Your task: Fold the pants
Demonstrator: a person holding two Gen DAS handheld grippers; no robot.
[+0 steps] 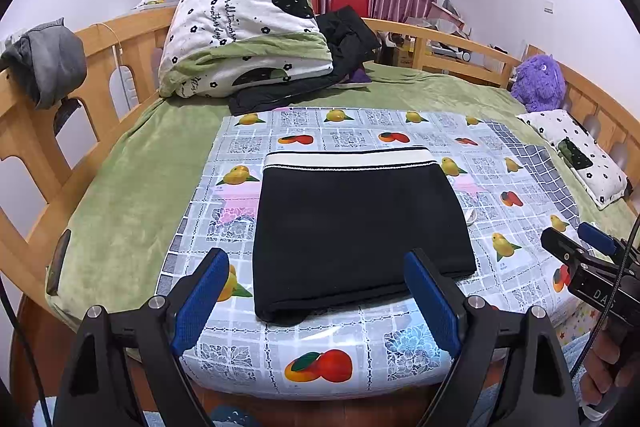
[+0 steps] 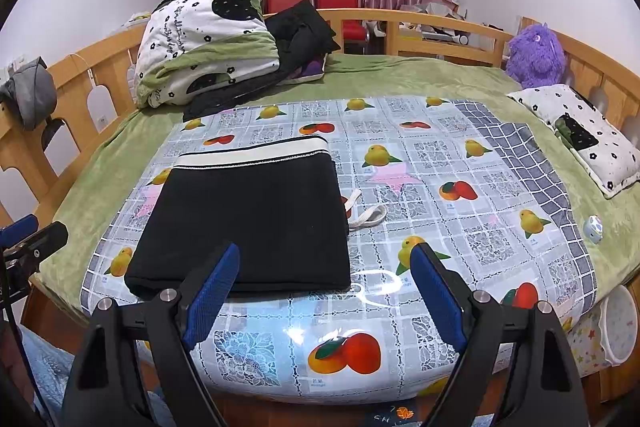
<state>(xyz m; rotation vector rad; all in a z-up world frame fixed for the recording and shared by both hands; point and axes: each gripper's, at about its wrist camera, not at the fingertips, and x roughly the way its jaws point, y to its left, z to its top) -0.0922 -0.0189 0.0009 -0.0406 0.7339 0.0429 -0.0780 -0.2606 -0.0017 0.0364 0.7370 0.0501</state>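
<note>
The black pants (image 1: 356, 227) lie folded into a neat rectangle on the fruit-print plastic sheet (image 1: 328, 339), white waistband at the far edge. They also show in the right wrist view (image 2: 252, 219), with a white drawstring (image 2: 366, 217) sticking out at their right side. My left gripper (image 1: 316, 291) is open and empty, held just in front of the near edge of the pants. My right gripper (image 2: 324, 287) is open and empty, near the pants' front right corner. The right gripper also shows in the left wrist view (image 1: 580, 247).
A folded quilt (image 1: 244, 35) and dark clothes (image 1: 344, 43) lie at the far end of the green bed. A purple plush toy (image 1: 538, 83) and a pillow (image 1: 580, 155) lie at the right. Wooden rails (image 1: 48, 131) ring the bed. A small round object (image 2: 593, 227) rests on the sheet's right side.
</note>
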